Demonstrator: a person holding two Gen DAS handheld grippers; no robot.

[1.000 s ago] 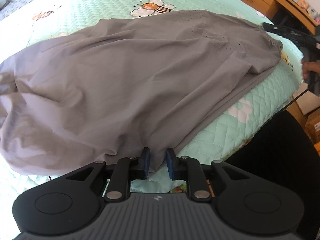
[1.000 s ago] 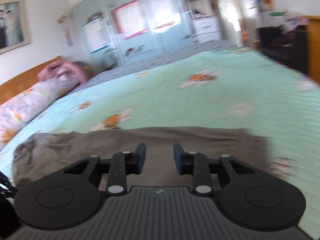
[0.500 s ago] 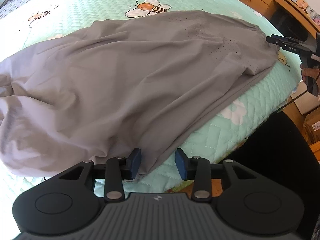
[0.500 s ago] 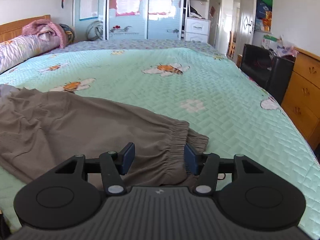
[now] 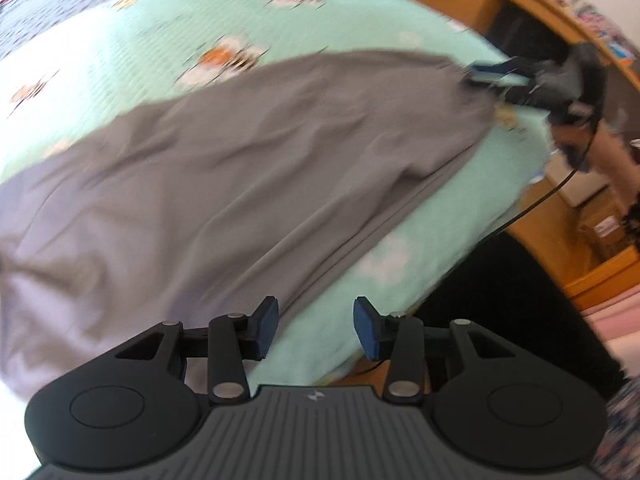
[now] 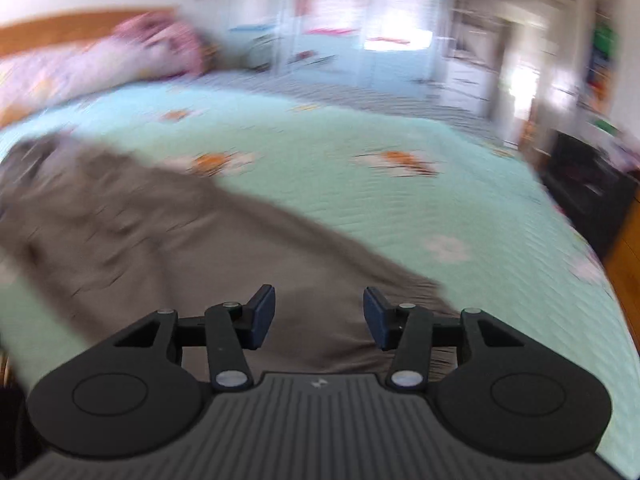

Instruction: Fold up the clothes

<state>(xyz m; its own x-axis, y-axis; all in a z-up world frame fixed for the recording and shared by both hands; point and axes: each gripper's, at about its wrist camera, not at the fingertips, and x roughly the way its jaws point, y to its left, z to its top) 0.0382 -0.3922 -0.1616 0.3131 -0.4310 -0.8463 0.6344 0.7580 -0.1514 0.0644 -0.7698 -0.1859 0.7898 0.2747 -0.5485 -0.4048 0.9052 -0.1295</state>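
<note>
Across the mint-green quilted bedspread with bee prints (image 5: 328, 28): one grey, soft-knit garment (image 5: 248, 168), spread long and rumpled near the bed's edge. Left gripper (image 5: 316, 326), jaws spread, empty, beside its near hem. Right gripper (image 6: 319, 318), jaws spread, empty, over its far end, placed for pinching.

No text, number or brand name can be read in either view. Both pictures are smeared by motion. The posters on the far wardrobe doors (image 6: 360, 24) show only as pink-edged blurs.
</note>
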